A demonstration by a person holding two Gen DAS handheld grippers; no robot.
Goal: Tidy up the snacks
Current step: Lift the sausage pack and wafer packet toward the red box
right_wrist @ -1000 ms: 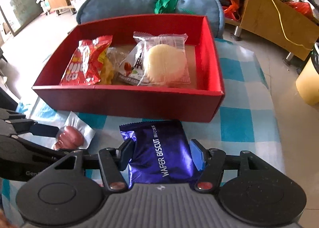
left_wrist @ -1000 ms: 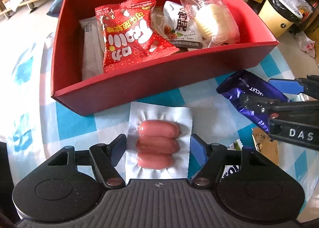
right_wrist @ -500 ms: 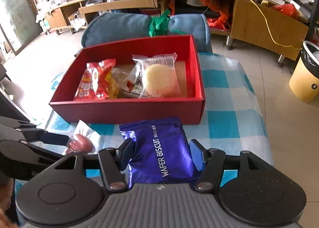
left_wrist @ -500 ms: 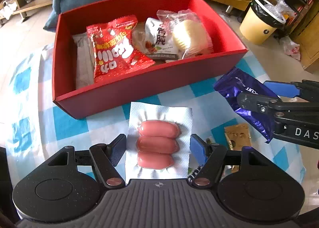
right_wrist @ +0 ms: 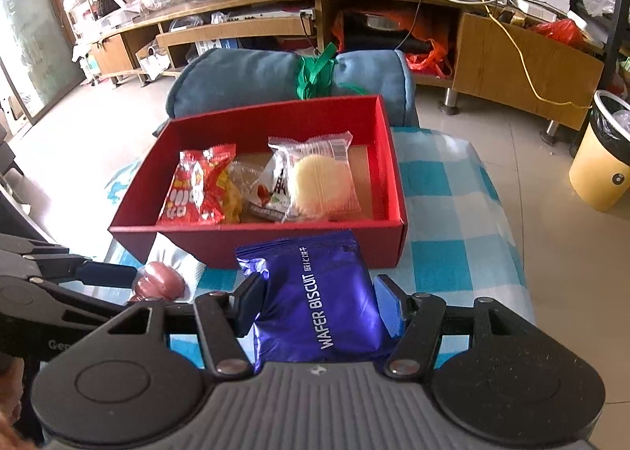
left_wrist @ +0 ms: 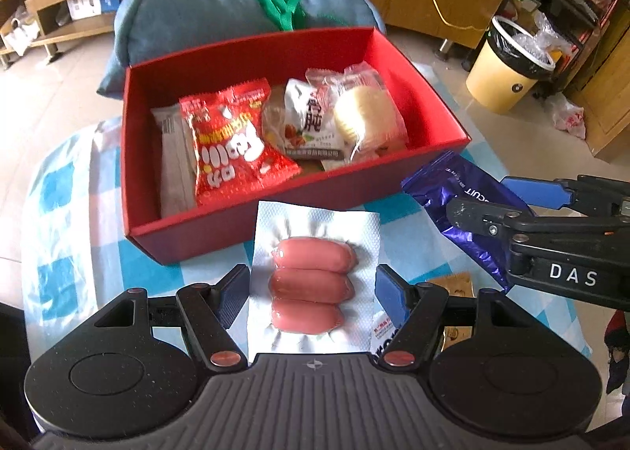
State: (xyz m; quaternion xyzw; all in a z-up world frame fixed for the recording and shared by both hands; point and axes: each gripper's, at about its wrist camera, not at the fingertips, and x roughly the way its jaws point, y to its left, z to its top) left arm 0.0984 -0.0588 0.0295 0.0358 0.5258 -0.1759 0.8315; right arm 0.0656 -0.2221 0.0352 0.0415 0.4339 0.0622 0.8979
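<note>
- Both grippers now sit higher and farther back from the red box (left_wrist: 236,221) than a second ago; the box looks smaller in both views.
- Left gripper (left_wrist: 313,286): clamped on the sausage pack (left_wrist: 313,284), held in the air in front of the box's near wall.
- Right gripper (right_wrist: 315,304): clamped on the purple wafer biscuit pack (right_wrist: 319,300), also in front of the box.
- Box interior: red snack bag (left_wrist: 228,142), white packet (left_wrist: 311,123), wrapped yellow cake (left_wrist: 366,115).
- Box rests on the blue checked cloth (right_wrist: 453,190).
</note>
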